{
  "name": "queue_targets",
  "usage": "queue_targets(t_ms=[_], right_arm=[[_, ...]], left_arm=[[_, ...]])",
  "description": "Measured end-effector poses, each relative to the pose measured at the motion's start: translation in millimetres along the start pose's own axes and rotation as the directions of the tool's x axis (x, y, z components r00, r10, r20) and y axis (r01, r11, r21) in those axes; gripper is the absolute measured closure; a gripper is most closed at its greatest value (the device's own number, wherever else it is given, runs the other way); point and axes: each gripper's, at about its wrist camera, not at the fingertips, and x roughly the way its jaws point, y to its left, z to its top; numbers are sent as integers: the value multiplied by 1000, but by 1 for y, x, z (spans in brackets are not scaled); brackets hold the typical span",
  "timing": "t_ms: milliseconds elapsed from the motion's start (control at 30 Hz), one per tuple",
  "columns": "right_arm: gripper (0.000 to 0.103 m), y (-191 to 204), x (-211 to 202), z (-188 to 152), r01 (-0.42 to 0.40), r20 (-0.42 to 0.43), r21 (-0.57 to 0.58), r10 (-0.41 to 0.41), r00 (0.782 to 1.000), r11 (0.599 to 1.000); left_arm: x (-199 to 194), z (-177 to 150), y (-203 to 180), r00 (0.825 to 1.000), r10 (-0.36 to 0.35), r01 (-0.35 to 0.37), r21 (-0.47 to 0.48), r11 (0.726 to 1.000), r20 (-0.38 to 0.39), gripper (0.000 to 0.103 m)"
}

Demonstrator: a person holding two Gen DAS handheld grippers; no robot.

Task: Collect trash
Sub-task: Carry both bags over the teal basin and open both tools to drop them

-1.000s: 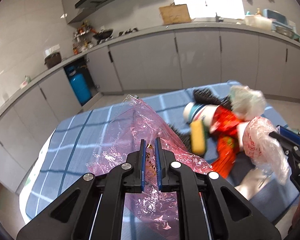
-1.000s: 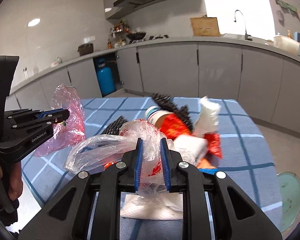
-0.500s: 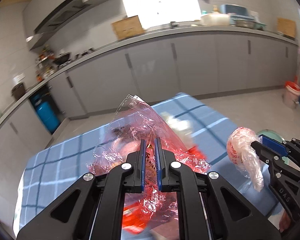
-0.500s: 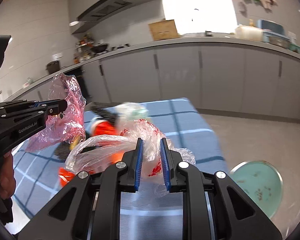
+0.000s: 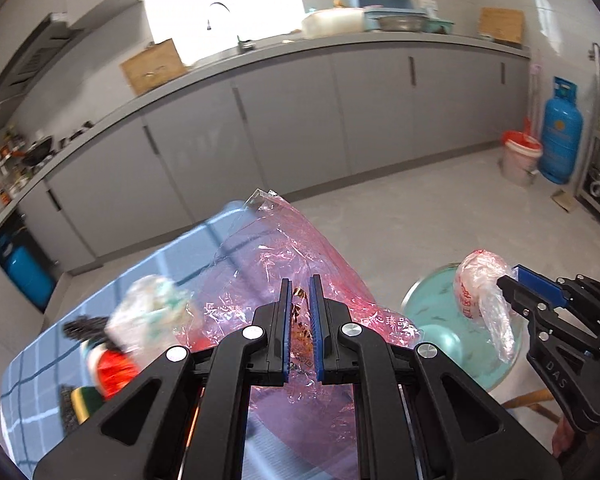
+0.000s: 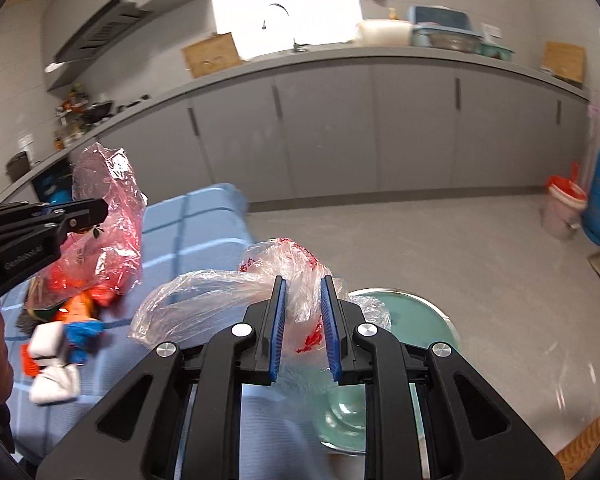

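Observation:
My left gripper point(image 5: 300, 292) is shut on a crumpled pink plastic bag point(image 5: 276, 256), held in the air past the table's corner; the same pink plastic bag point(image 6: 108, 216) shows at the left of the right wrist view. My right gripper point(image 6: 303, 292) is shut on a clear plastic bag with red print point(image 6: 228, 292), which also hangs from the right gripper point(image 5: 500, 280) as a clear bag point(image 5: 480, 292) in the left wrist view. Below it on the floor stands a round teal bin point(image 6: 412, 312), also seen as the teal bin point(image 5: 428, 308).
The blue checked table point(image 6: 188, 236) carries loose trash: a white wad point(image 5: 148, 312), a red wrapper point(image 5: 114, 368), black brushes, an orange and blue packet point(image 6: 80, 320). Grey cabinets point(image 5: 340, 112) line the far wall. A red-rimmed bucket point(image 5: 520, 156) and blue gas cylinder point(image 5: 558, 136) stand at right.
Both grippers have swung right, off the table and toward the floor, each still holding its bag. The teal bin has come into view beneath the right gripper; the trash pile slid left.

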Motion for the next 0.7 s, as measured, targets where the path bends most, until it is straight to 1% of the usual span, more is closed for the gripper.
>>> queue_targets(t_ms=[167, 267, 400, 467, 500, 567, 600, 633, 700], right_arm=[[84, -34, 17, -8, 64, -37, 33, -62, 997, 997], [83, -52, 28, -15, 94, -63, 46, -91, 994, 995], [83, -65, 39, -26, 118, -95, 57, -112, 989, 991], [83, -71, 46, -30, 124, -110, 62, -117, 987, 990], [81, -73, 49, -32, 124, -120, 65, -116, 986, 990], [77, -78, 56, -34, 124, -131, 76, -114, 985, 989], [75, -80, 58, -35, 129, -132, 79, -118, 984, 988], [72, -82, 60, -36, 135, -134, 82, -124, 983, 987], [66, -86, 63, -38, 141, -139, 94, -127, 982, 986]], left_arm=[[17, 7, -35, 998, -65, 65, 41, 997, -2, 93], [32, 7, -53, 995, -102, 103, 67, 992, -21, 93], [54, 2, -72, 987, -146, 151, 87, 985, -62, 93], [61, 1, -78, 984, -162, 168, 88, 982, -77, 92], [65, 2, -82, 982, -171, 178, 87, 980, -83, 90], [71, 2, -90, 979, -186, 194, 92, 977, -88, 70], [73, 3, -92, 980, -179, 188, 97, 977, -88, 53], [74, 2, -94, 982, -173, 181, 102, 978, -83, 48], [77, 0, -94, 979, -184, 193, 104, 976, -92, 47]])
